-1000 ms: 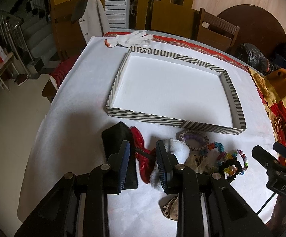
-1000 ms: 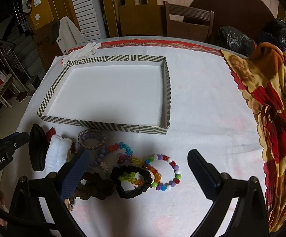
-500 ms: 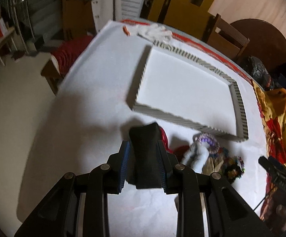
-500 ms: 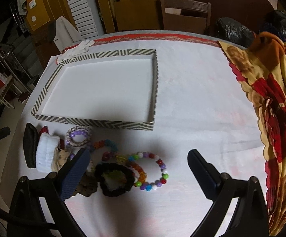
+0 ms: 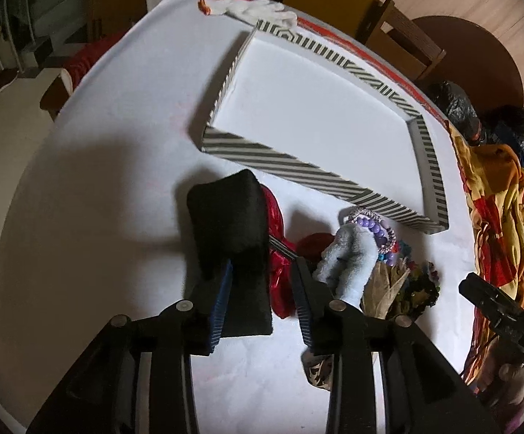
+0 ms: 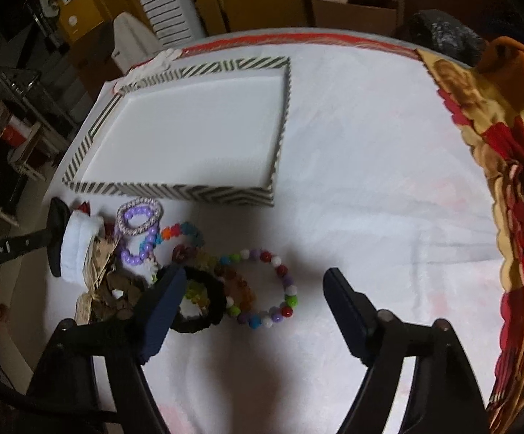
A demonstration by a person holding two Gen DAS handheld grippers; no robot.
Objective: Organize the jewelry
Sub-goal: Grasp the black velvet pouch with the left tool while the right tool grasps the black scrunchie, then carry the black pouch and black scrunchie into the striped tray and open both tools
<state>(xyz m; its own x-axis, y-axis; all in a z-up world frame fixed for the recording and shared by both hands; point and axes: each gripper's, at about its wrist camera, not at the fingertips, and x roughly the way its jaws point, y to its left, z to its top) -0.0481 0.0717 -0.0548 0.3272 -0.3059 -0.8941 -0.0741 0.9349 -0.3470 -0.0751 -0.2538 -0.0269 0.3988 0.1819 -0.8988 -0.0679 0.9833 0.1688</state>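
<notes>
A striped tray (image 5: 309, 170) with a white floor lies on the white table; it also shows in the right wrist view (image 6: 175, 190). My left gripper (image 5: 262, 267) is shut on a black fuzzy band (image 5: 231, 224), which stands between its fingers just in front of the tray. Beside it lie a red bow (image 5: 278, 249), a white fuzzy band (image 5: 352, 253) and a purple bead bracelet (image 5: 372, 226). My right gripper (image 6: 253, 289) is open above a multicoloured bead bracelet (image 6: 273, 289) and a black scrunchie (image 6: 204, 303).
A white glove (image 5: 258, 9) lies beyond the tray's far corner. A red and yellow patterned cloth (image 6: 508, 166) hangs over the table's right side. Chairs (image 6: 356, 0) stand behind the table. Brown fabric hair pieces (image 6: 110, 285) lie at the pile's left.
My left gripper moved left off the red bow and closed around the black fuzzy band. The right gripper stayed open and shifted closer to the bracelets.
</notes>
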